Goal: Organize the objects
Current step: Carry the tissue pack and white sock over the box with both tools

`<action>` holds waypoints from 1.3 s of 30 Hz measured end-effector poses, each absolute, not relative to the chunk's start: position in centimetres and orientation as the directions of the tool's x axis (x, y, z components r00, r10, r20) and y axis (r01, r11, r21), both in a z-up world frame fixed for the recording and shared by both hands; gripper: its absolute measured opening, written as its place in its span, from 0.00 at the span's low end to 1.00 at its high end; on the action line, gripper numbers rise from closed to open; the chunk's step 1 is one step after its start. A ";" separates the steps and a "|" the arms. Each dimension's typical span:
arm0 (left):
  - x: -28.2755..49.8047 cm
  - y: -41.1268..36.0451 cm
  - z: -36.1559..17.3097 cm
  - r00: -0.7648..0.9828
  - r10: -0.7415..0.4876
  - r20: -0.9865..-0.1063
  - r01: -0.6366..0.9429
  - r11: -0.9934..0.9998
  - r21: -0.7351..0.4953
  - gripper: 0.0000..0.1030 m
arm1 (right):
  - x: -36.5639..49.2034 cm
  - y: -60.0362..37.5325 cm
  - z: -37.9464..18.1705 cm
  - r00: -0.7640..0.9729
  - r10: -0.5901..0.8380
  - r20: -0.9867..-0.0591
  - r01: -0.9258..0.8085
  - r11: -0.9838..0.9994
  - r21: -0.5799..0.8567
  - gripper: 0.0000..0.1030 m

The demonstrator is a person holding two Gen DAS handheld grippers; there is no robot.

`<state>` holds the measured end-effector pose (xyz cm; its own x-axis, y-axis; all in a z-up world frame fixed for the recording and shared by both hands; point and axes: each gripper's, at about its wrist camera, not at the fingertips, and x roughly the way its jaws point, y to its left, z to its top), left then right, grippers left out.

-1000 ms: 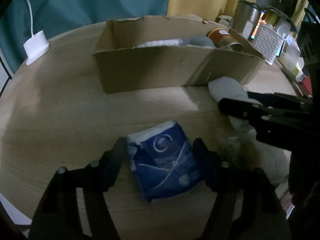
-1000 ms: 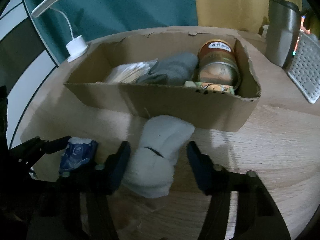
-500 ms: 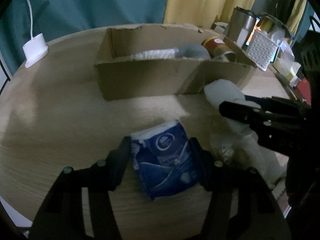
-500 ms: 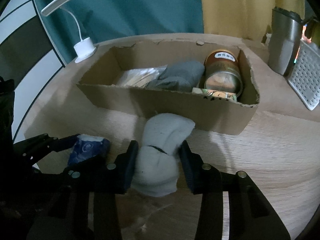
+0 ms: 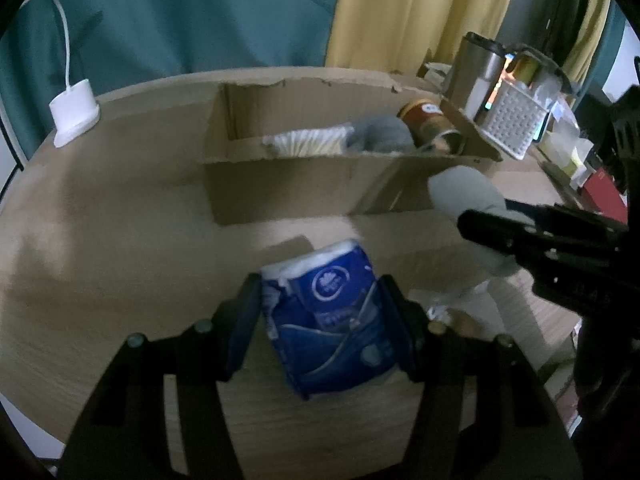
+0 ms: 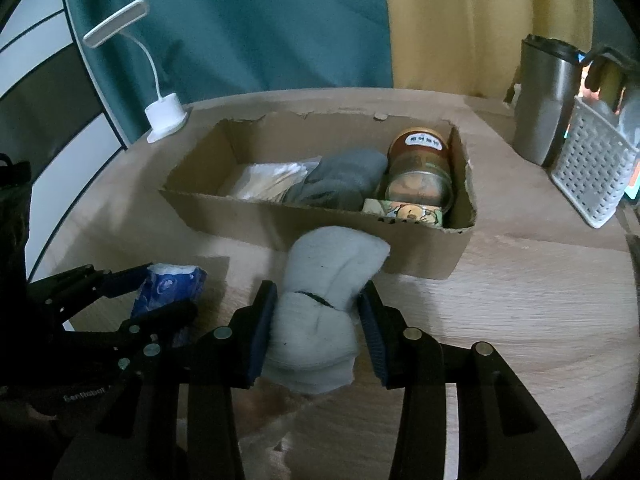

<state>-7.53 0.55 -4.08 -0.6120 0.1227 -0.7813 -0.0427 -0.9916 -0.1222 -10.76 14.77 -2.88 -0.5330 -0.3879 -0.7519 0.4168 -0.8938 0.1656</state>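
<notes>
In front of the cardboard box (image 6: 312, 216), the left tongs (image 5: 320, 312) clench the tissue pack (image 5: 332, 320) and the right tongs (image 6: 316, 320) clench the rolled socks (image 6: 320, 304), probably for boxing.

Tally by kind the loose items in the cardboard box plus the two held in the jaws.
Rolled sock bundles: 2, grey one in the box, pale one in the right gripper
Tissue packs: 1, blue, in the left gripper
Cans: 1
Clear packets: 1
Small printed packs: 1
Total: 6
</notes>
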 end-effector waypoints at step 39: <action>-8.1 -1.3 0.4 -0.703 0.139 -0.698 -0.058 -0.989 -0.139 0.58 | -10.0 14.5 1.5 -0.605 -0.381 -0.699 0.410 -0.902 0.136 0.43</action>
